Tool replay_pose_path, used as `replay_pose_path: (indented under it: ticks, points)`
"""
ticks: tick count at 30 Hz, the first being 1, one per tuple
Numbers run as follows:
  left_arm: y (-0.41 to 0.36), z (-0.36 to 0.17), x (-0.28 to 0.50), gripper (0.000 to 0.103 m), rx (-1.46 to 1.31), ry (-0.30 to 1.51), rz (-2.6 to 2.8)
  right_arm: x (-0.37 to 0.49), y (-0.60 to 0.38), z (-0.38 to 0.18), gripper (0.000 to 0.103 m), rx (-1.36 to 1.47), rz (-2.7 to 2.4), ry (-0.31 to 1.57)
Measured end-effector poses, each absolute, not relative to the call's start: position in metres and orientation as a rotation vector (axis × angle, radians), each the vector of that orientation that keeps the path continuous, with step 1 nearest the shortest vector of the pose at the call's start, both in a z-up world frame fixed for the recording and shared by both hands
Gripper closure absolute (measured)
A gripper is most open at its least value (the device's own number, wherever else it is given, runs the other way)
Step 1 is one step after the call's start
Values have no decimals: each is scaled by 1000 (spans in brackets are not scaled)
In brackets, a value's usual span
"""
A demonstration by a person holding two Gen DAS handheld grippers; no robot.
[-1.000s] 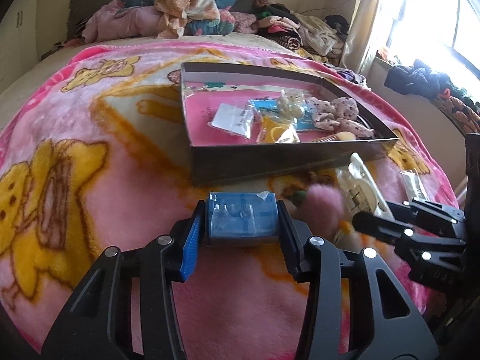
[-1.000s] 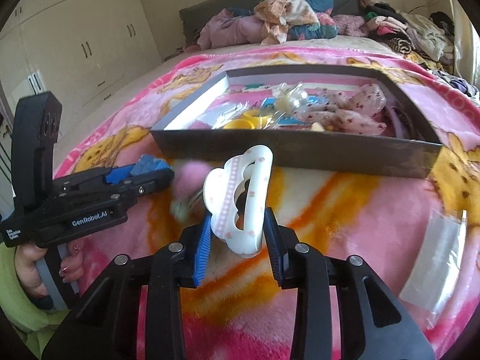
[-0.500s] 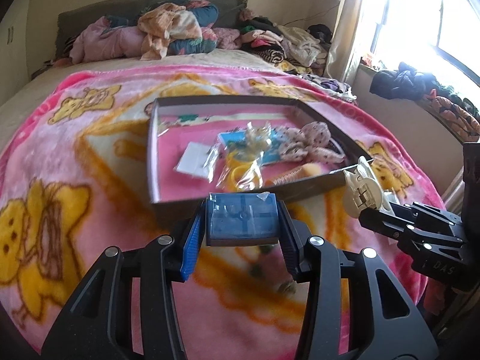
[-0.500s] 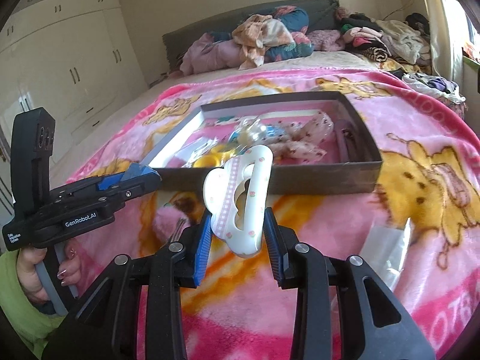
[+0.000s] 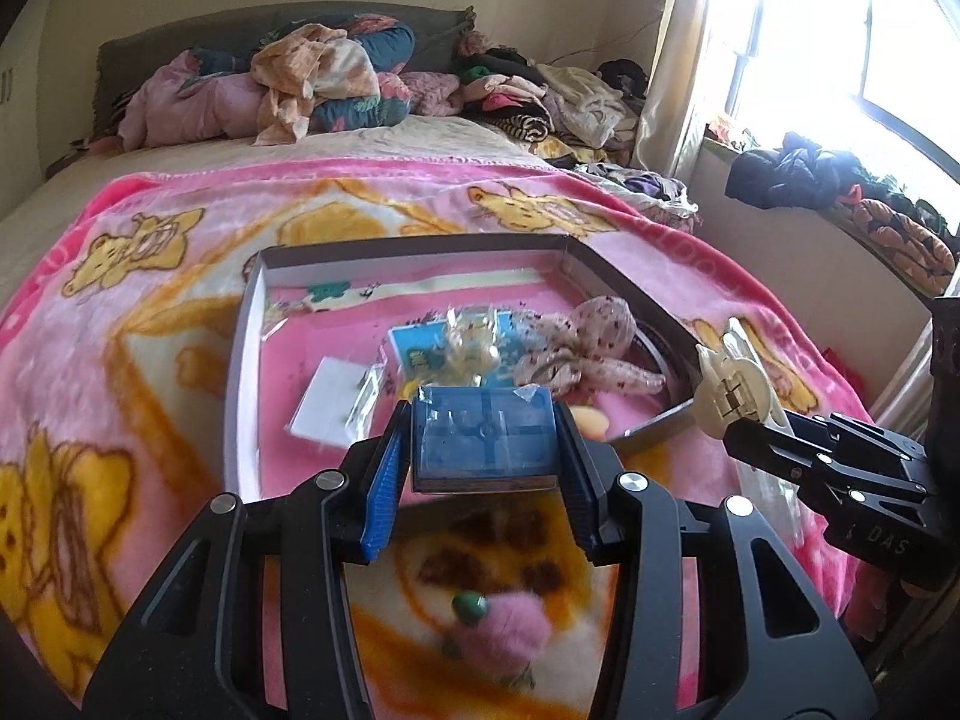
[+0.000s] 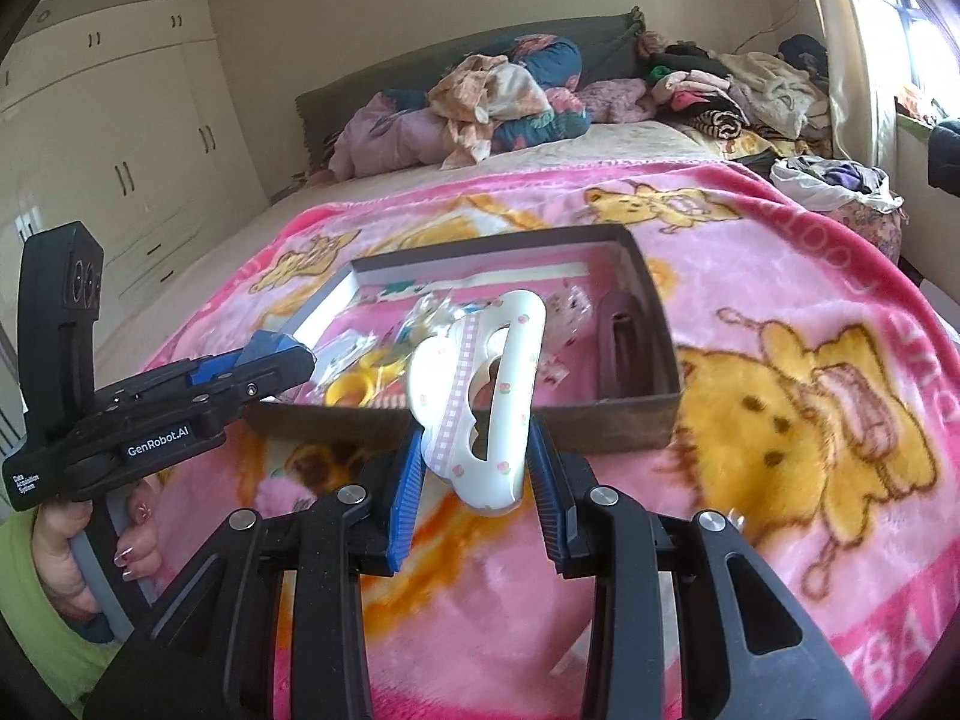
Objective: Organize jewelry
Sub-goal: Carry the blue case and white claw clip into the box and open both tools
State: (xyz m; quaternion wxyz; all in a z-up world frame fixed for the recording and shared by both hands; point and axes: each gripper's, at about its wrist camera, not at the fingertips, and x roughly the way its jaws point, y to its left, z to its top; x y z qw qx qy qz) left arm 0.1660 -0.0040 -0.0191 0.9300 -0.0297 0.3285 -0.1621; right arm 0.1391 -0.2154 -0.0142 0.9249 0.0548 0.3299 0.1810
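My left gripper (image 5: 483, 450) is shut on a small blue box (image 5: 482, 437) and holds it above the near edge of the shallow grey tray (image 5: 240, 348). My right gripper (image 6: 474, 462) is shut on a white hair claw clip (image 6: 480, 396), held upright above the blanket just before the tray (image 6: 654, 324). The clip also shows in the left wrist view (image 5: 732, 384), the blue box in the right wrist view (image 6: 270, 348). The tray holds small packets, a yellow item (image 6: 354, 384), a floral scrunchie (image 5: 582, 348) and a dark clip (image 6: 621, 330).
A pink fluffy piece with a green bead (image 5: 510, 624) lies on the pink cartoon blanket (image 5: 120, 360) below my left gripper. Clothes are piled at the bed's head (image 5: 312, 78). A window ledge with clothes (image 5: 840, 180) is at the right. Wardrobes (image 6: 120, 150) stand at the left.
Both grippers have risen and moved forward toward the tray, each keeping its item. The blue box now hangs over the tray's near edge. The pink fluffy piece stays on the blanket.
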Motion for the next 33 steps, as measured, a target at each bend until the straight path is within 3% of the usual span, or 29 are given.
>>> replay_pose_path:
  ticks: [33]
  points:
    - [-6, -49, 242, 66, -102, 779, -275, 228, -212, -33, 71, 98, 320, 762]
